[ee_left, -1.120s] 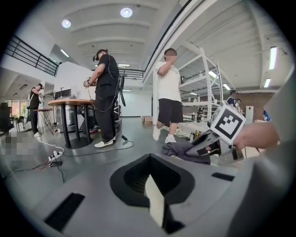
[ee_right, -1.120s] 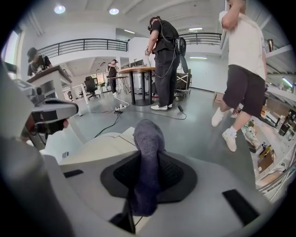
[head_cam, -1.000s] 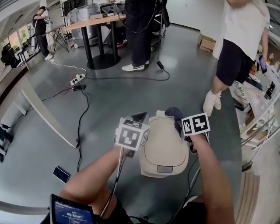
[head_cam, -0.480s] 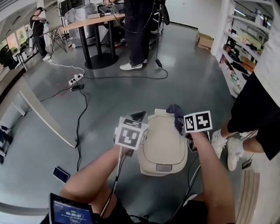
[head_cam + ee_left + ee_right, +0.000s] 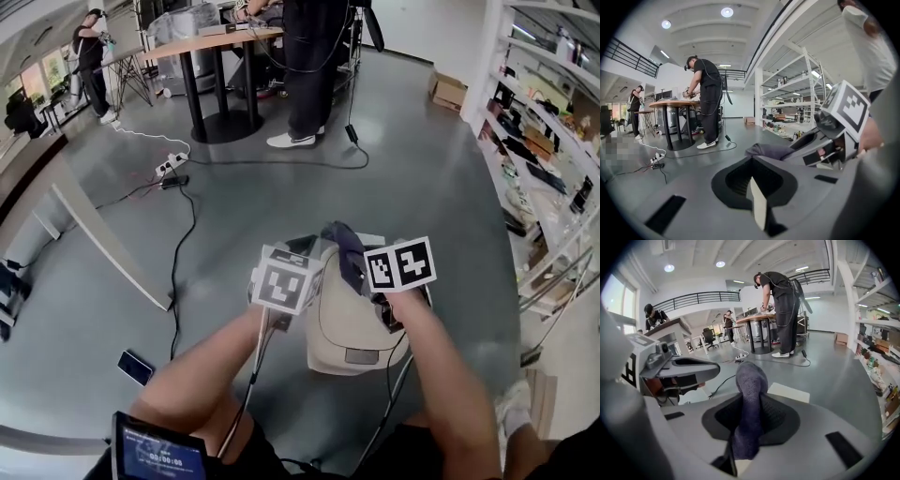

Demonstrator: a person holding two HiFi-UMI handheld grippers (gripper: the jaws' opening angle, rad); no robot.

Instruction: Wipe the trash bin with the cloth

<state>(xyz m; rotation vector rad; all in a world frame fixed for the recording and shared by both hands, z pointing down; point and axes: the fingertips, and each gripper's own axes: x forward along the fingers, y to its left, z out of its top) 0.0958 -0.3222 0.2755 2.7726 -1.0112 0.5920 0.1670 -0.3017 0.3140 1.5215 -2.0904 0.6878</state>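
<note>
Mid-wipe here: my right gripper (image 5: 371, 281) is pinching the cloth (image 5: 342, 246) at the trash bin's (image 5: 352, 330) far edge. My left gripper (image 5: 754, 197) is pressed together, empty. Next I'd drag the cloth across the lid.

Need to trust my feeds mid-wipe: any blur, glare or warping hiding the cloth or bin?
Head view: sharp, evenly lit, edges curved; cloth and bin clear. Right gripper view: heavy fisheye, black corners, cloth sharp up close. Left gripper view: same warping, mosaic patch at left, ceiling lights bright, no glare.
</note>
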